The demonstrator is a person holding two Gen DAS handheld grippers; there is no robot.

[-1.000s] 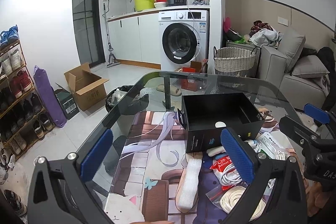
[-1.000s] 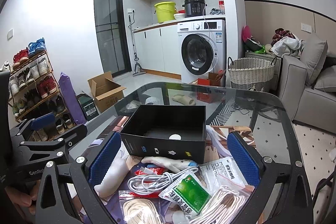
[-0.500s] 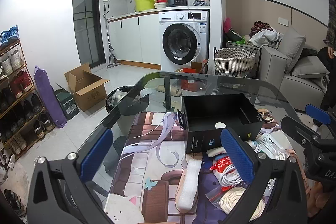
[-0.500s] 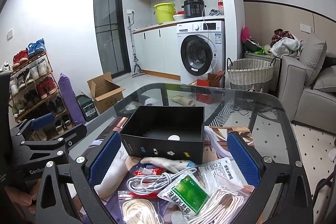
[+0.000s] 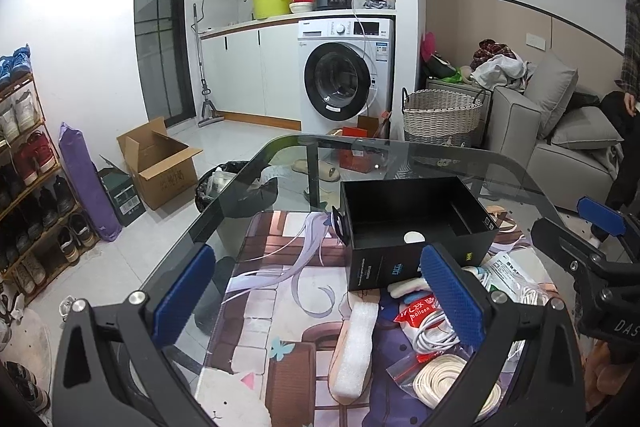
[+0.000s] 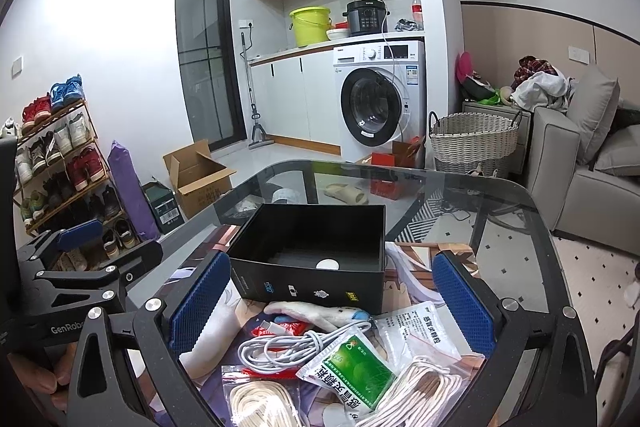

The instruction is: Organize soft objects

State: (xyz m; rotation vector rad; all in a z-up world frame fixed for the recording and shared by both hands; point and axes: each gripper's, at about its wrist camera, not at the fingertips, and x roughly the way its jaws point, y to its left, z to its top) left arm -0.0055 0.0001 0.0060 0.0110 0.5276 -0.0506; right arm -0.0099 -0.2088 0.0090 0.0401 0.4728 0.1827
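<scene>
An open black box [image 5: 416, 227] [image 6: 312, 255] stands on a printed mat on the glass table, holding only a small white disc. In front of it lies a heap of soft items: a white foam strip [image 5: 356, 347], a coiled white cable [image 6: 296, 345], a green sachet [image 6: 352, 371], a white sachet [image 6: 424, 327], bagged cream cords [image 5: 444, 383] [image 6: 420, 391] and a pale soft toy [image 6: 316, 311]. My left gripper [image 5: 316, 299] hovers open over the mat, left of the heap. My right gripper [image 6: 332, 303] is open above the heap, nothing between its fingers.
The glass table's curved far edge [image 6: 400, 171] lies beyond the box. On the floor stand a cardboard box [image 5: 160, 163], a wicker basket [image 6: 472, 143], a shoe rack [image 6: 52, 155] and a grey sofa [image 5: 560, 147]. A person [image 5: 628, 47] stands at the far right.
Both grippers stay almost still and open. A person has come into the left wrist view at the far right edge.
</scene>
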